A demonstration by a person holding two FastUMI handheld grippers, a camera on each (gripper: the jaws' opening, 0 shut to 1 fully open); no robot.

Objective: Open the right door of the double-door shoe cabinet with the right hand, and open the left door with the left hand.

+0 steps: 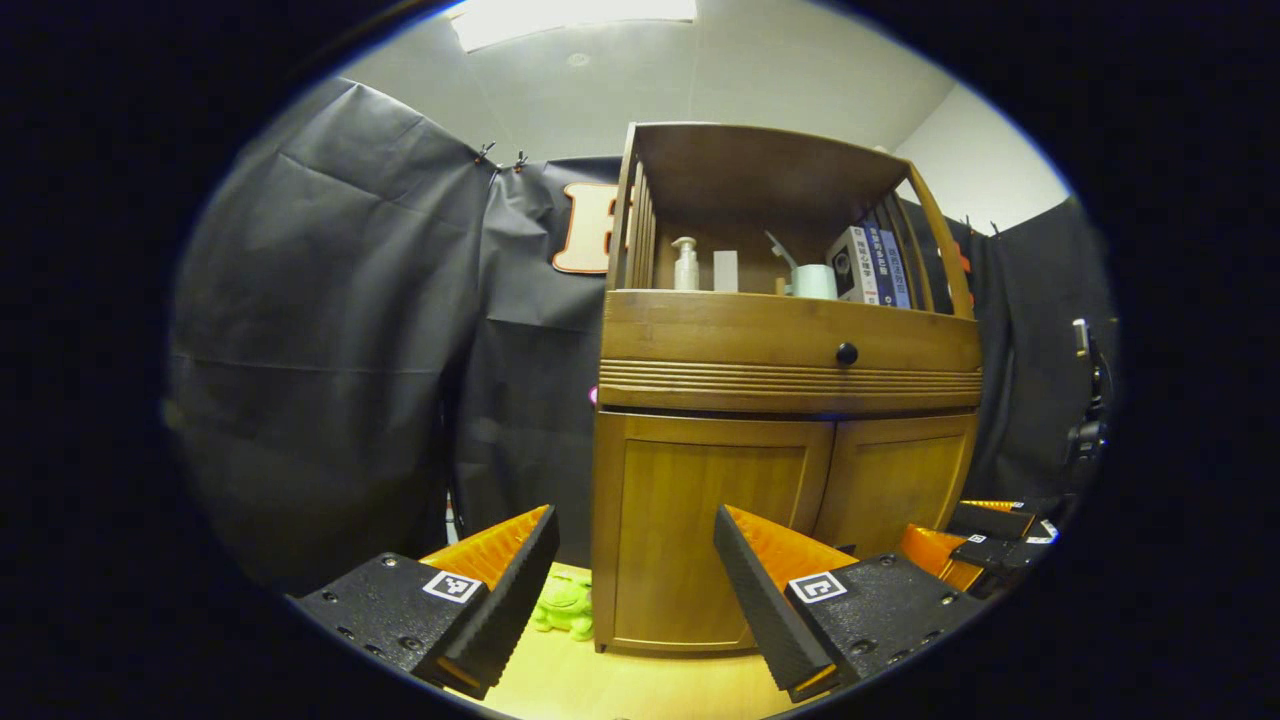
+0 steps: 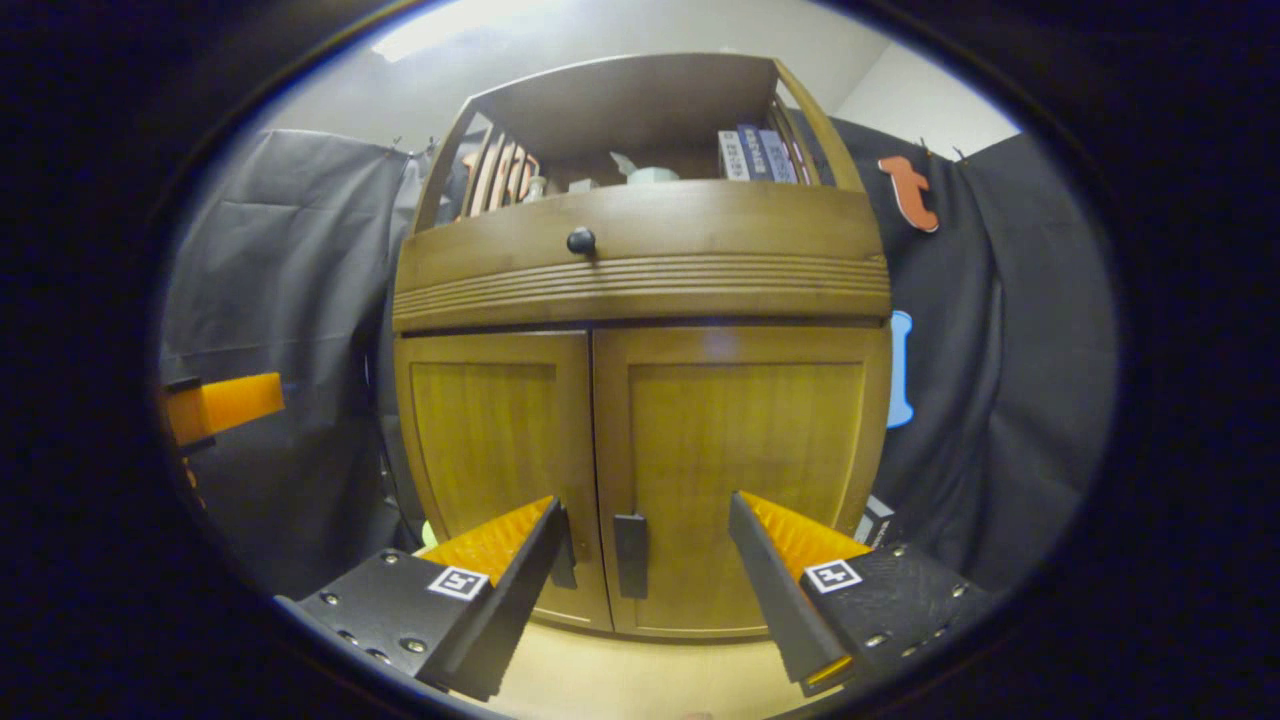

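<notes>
Approach step, nothing gripped yet. Shoe cabinet (image 2: pixel 640 400) standing upright on pale floor (image 1: pixel 600 690), both lower doors shut. In right gripper view, right gripper (image 2: pixel 645 520) spread wide, empty, lined up near right door (image 2: pixel 745 470); dark vertical handle (image 2: pixel 630 555) sitting between the fingertips but farther off, no contact. Left door (image 2: pixel 495 450) just left of centre seam, its own handle partly hidden behind a finger. In left gripper view, left gripper (image 1: pixel 635 530) also wide open, empty, facing left door (image 1: pixel 705 520) from the left side, apart from it. Other gripper (image 1: pixel 990 535) visible far right, low. Small green toy (image 1: pixel 565 605) on floor beside cabinet's left corner. Drawer knob (image 2: pixel 581 240) above doors, not part of the job. Next, probably: push right gripper forward to straddle right handle, close, swing door out rightward; then same with left.
</notes>
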